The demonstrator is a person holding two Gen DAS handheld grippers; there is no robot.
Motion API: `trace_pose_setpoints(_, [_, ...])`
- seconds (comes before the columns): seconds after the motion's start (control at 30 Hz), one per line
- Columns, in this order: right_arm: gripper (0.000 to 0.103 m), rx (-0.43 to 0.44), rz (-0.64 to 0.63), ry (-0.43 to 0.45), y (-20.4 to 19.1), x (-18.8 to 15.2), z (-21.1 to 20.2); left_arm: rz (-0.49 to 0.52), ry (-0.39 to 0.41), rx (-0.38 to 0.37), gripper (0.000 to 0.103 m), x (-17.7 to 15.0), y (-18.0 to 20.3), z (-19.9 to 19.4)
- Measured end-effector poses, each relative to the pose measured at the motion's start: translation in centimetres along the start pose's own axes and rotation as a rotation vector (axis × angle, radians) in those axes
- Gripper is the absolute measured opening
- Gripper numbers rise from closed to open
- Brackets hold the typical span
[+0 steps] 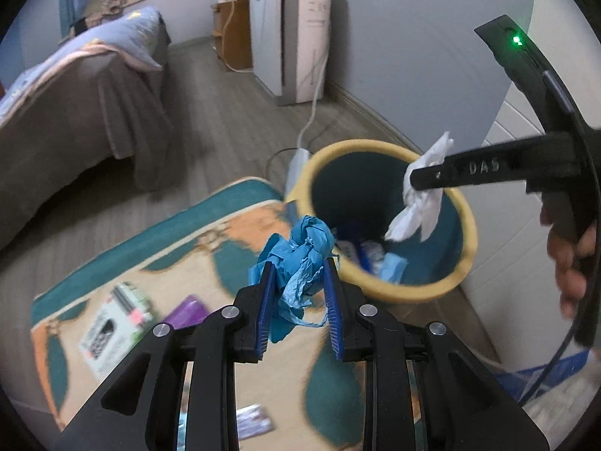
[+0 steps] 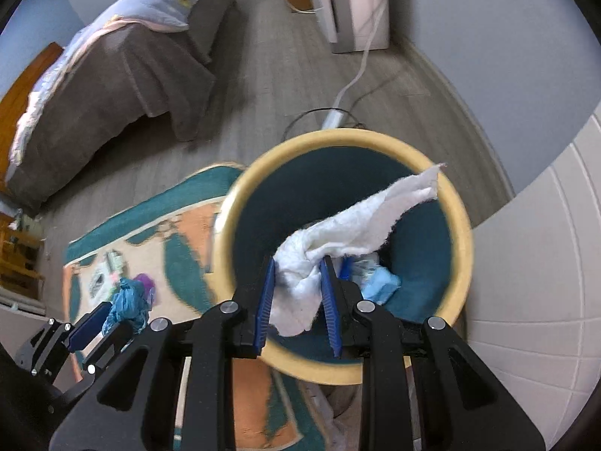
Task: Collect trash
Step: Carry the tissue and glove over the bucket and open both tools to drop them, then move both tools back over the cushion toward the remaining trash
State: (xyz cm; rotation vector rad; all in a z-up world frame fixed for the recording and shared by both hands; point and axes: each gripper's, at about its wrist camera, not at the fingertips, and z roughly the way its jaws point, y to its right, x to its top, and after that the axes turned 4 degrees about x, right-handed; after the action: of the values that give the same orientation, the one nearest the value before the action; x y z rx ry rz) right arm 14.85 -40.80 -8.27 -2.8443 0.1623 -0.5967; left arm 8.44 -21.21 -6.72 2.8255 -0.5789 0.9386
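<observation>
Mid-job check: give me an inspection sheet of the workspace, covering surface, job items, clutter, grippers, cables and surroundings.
Surface: patterned rug on grey wood-look floor.
Job's things: yellow-rimmed bin with trash already inside; crumpled blue wad; white tissue.
Clutter: printed packet, purple item and a small card lie on the rug.
Grippers: left gripper shut on the blue wad, short of the bin; right gripper shut on the white tissue, over the bin mouth.
Cables: white power strip and dark cord behind the bin.
Surroundings: bed, white appliance, wall.
</observation>
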Motion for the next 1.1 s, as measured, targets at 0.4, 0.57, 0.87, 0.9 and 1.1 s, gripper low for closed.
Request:
trace_pose_setpoints(0.4, [0.025,-0.102,0.072,-0.005,3.5,-0.1,0.9,0.039,-0.002,-0.066,0.027,4.1,5.0,4.3])
trace_pose_setpoints(0.57, [0.038,-0.110,0.080,0.020,3.7,-0.1,0.3,0.045,0.032,-0.065,0.042,4.8,5.5,3.9])
trace_pose_setpoints(0.87, [0.090,-0.113,0.064,0.060,2.4,0.3,-0.6,0.031,0.067,-0.008,0.081,3.5,2.8,1.7])
trace_pose_setpoints(0.9, [0.094,-0.112,0.056,0.075,1.9,0.4,-1.0,0.026,0.072,0.004,0.085,3.4,2.4,1.2])
trace_pose_setpoints(1.1, [0.097,-0.134,-0.028,0.090,-1.8,0.2,-1.7,0.000,0.108,0.093,0.094,2.0,-1.0,-2.6])
